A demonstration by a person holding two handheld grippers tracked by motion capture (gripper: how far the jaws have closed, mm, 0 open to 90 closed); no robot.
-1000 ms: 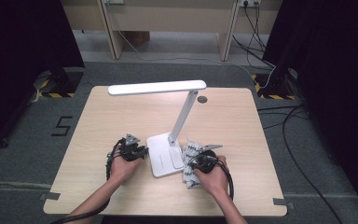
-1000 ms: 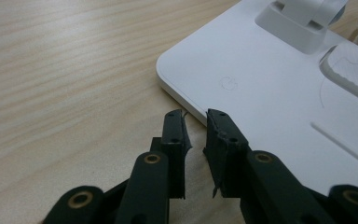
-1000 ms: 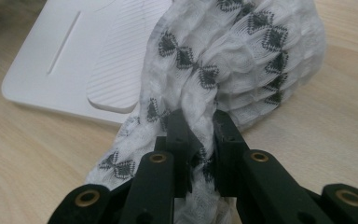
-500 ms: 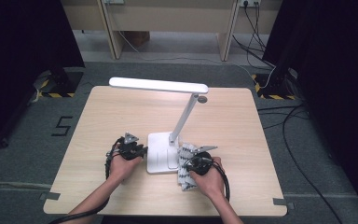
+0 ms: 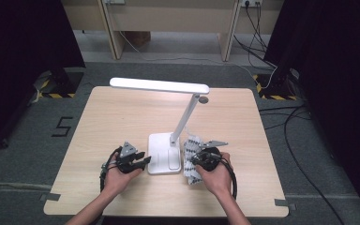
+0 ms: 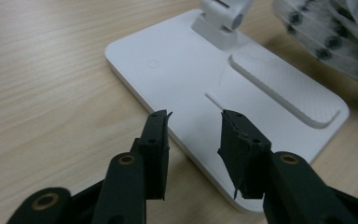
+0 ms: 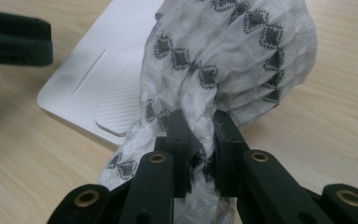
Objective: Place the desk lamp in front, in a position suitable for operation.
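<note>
- The right gripper [image 5: 198,159] had its jaws clamped on a white cloth [image 5: 193,154] patterned with black diamonds.
- In the right gripper view the cloth [image 7: 233,56] was pinched as a bunched fold between the two black pads, with most of it billowing up beyond the fingertips and a smaller tail hanging down on the near left side of the jaws.
- In the high view the cloth sat just to the right of the lamp base [image 5: 165,153], near the front edge of the table [image 5: 122,112], partly under the right hand [image 5: 214,176].
- The left gripper [image 5: 138,161] was just left of the lamp base, its jaws pointing right toward it.
- Its jaws had just been opening; in the left gripper view they stood apart with nothing between them, the near edge of the white base [image 6: 223,88] lying just beyond and below the tips.
- The cloth [image 6: 331,32] showed at the far right of that view, well clear of the left jaws.
- The desk lamp's arm [image 5: 186,117] rose from the far end of the base to a lit bar head [image 5: 159,85] stretching left over the table.
</note>
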